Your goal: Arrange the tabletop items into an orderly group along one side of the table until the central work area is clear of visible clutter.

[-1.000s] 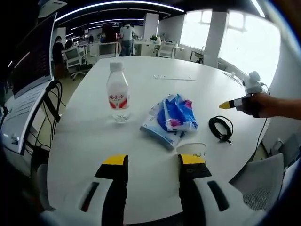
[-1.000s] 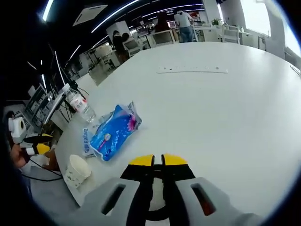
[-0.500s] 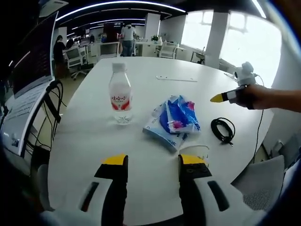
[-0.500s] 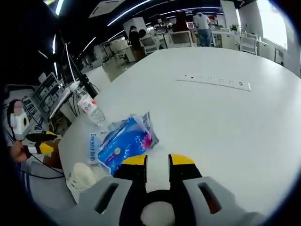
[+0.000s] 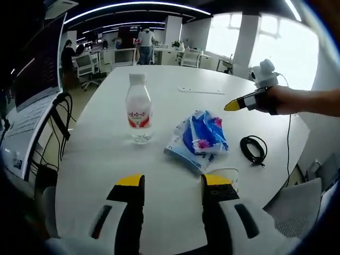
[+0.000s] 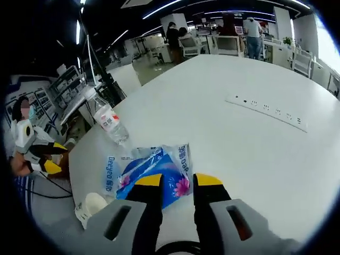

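White table (image 5: 95,175) carries my clutter near one edge: water bottle (image 5: 138,109), blue tissue pack (image 5: 197,139), paper cup (image 5: 225,174) and black cable (image 5: 253,149). My left gripper (image 5: 173,181) hangs released; my right gripper (image 6: 177,180), jaws parted, hovers over the pack.

Blown-out daylight from windows (image 5: 276,48) and ceiling light strips (image 5: 133,6) brightens the table (image 5: 175,111); fisheye edges bend.

We see the right gripper (image 6: 176,180) has swung over the table toward the blue packet (image 6: 154,172), its jaws parting from closed to a gap.
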Tool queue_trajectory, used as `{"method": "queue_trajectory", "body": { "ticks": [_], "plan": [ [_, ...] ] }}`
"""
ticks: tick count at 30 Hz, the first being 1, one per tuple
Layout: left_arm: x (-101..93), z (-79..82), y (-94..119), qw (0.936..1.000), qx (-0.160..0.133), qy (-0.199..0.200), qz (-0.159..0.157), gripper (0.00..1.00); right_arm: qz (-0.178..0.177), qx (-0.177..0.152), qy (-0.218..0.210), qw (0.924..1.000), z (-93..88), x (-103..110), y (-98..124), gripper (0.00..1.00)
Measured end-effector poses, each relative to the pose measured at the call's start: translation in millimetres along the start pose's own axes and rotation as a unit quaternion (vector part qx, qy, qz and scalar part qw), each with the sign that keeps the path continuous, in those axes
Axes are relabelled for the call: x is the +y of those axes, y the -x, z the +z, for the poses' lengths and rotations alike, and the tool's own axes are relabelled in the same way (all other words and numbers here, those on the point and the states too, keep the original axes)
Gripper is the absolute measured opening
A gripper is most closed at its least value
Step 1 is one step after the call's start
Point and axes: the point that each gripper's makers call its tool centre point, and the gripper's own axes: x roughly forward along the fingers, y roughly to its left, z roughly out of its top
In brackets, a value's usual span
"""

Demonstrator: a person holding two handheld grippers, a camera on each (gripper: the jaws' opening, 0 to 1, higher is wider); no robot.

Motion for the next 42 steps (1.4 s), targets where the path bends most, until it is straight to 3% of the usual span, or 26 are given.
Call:
{"method": "queue_trajectory", "body": {
  "ticks": [8,17,23,27,29,31,33,34,42],
  "plan": [
    [3.4,-1.1,1,1.0,-0.001,0.004,0.002,0.42,0.009,0.017,0.02,0.9996,6.2,4,-15,0.2],
    [3.8,-3.1,4,0.9999,-0.004,0.012,0.003,0.42,0.019,0.061,0.072,0.9953,0.0,18,-28,0.2],
    [4.6,-7.0,6,0.9999,-0.002,0.011,0.003,0.42,0.03,0.114,0.141,0.983,-10.9,25,-35,0.21],
    [4.9,-10.2,7,0.9999,0.0,0.011,0.004,0.42,0.024,0.165,0.222,0.9608,-17.2,4,-48,0.2],
    [4.9,-11.8,8,0.9999,0.002,0.011,0.005,0.42,0.028,0.169,0.234,0.9571,-17.4,2,-54,0.19],
    [5.7,-13.3,9,0.9999,0.002,0.014,0.006,0.42,0.028,0.173,0.24,0.9548,-18.3,0,-58,0.15],
    [6.7,-14.2,10,0.9999,0.002,0.014,0.008,0.42,0.028,0.182,0.251,0.9502,-21.2,-3,-60,0.04],
    [7.0,-14.4,10,0.9999,0.002,0.014,0.008,0.42,0.027,0.182,0.253,0.9498,-22.0,-4,-62,0.0],
    [8.4,-15.8,12,0.9998,0.001,0.017,0.012,0.42,0.03,0.175,0.236,0.9554,-26.0,-2,-58,0.0]
  ]
}}
